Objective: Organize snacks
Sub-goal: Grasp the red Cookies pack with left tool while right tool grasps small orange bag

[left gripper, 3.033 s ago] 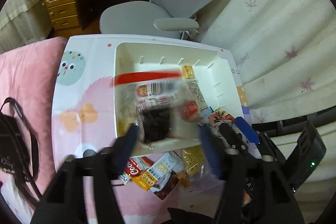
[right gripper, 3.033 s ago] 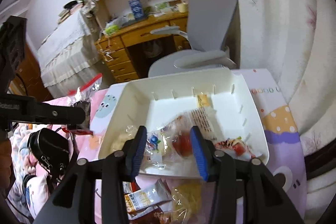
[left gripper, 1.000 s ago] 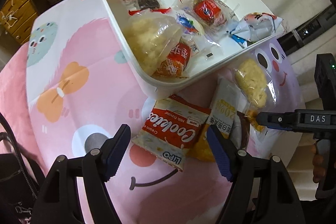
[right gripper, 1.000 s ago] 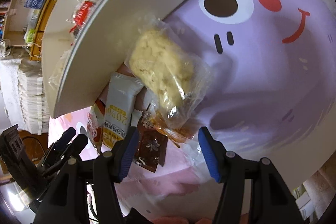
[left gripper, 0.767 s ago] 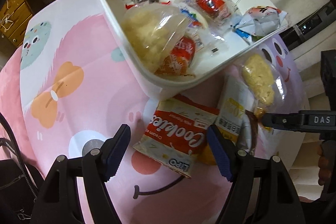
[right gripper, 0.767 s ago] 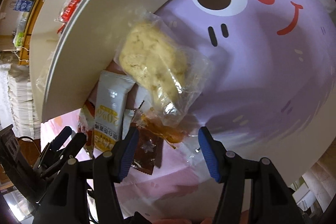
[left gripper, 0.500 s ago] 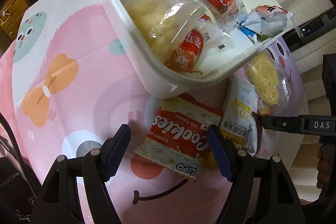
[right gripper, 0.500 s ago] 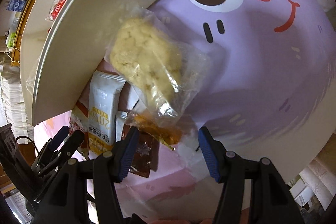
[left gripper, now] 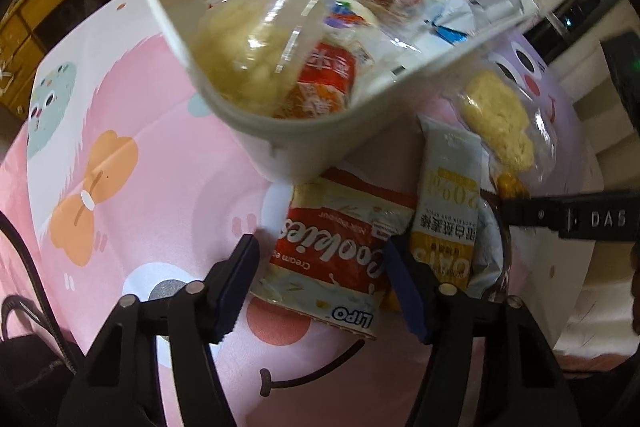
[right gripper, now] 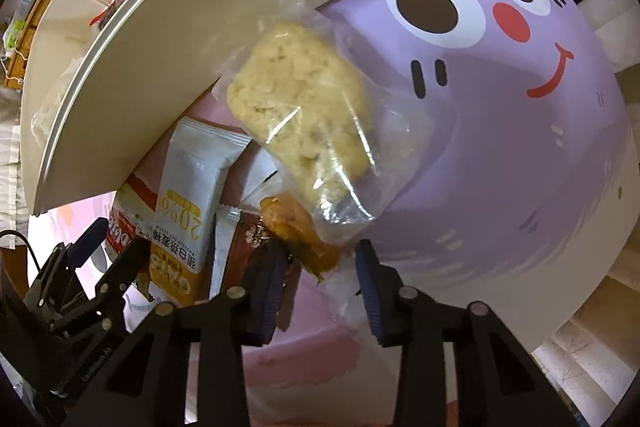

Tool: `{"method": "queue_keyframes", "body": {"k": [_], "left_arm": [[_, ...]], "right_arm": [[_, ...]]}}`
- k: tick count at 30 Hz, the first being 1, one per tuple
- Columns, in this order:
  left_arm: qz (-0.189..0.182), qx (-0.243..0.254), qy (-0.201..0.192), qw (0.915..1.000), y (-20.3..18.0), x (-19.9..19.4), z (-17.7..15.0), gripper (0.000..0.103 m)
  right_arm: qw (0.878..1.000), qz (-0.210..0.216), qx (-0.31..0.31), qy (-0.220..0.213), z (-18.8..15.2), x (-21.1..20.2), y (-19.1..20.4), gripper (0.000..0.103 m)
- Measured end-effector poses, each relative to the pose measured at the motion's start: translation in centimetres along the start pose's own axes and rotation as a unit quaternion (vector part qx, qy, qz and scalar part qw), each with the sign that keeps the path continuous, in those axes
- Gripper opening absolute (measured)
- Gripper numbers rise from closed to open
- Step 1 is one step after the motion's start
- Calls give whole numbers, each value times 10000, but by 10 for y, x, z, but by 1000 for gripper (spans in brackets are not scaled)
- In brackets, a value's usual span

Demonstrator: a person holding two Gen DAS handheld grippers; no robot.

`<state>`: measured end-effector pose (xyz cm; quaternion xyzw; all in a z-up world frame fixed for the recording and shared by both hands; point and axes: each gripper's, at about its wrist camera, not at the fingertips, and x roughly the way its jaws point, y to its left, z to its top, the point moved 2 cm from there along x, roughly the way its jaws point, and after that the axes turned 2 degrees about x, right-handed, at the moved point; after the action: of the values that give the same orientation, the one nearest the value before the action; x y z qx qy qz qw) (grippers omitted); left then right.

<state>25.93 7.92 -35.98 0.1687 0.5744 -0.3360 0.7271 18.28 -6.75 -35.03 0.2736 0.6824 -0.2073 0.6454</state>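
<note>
White bin [left gripper: 288, 143] holds several wrapped snacks. Just below its near wall lie the cookie pack [left gripper: 340, 251], oat bar [left gripper: 448, 203] and clear bag [right gripper: 308, 131]. Left gripper [left gripper: 320, 267]: jaws wide, straddling the cookie pack. Right gripper [right gripper: 320, 267]: jaws wide, at the clear bag's lower end, not gripping.

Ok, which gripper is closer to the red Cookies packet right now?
Left. The left gripper is open with the Cookies packet lying between its fingers. The right gripper is open off to the side, straddling the orange snack.
</note>
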Motion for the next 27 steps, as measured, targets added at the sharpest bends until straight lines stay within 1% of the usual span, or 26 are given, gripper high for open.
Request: {"method": "queue_keyframes", "body": {"k": [3,5,7,11,15,18,21,27], "left_arm": [[77,49,-83,9999,-6,0,-3,55],[127,111,-126,9998,-10,0,-5,49],[117,107,-163,9997,-13,-1,-8,46],[124,51,-206,9997,-10,-4,-16,45],[169,-26,-174,9997,-16,0,-19,45],[211,-122,-116,9996,-18,-1,-21,45],[276,-159,-79,9995,-16,-4,-27,45],[337,-433,-81,9985,-10,-19,-37,45]], "right_arm": [[10000,-21,-53,-4,-2,-2,9,32],[10000,3,-61,-4,-3,-2,15,31],[10000,17,-72,-1,-4,-3,21,29],[9999,77,-89,33,-5,-7,17,28],[9999,141,-36,74,-7,-10,20,27],[9997,218,2,121,-7,-14,18,24],[9993,301,34,214,0,-9,0,24],[9979,496,40,411,-3,-12,-13,23]]}}
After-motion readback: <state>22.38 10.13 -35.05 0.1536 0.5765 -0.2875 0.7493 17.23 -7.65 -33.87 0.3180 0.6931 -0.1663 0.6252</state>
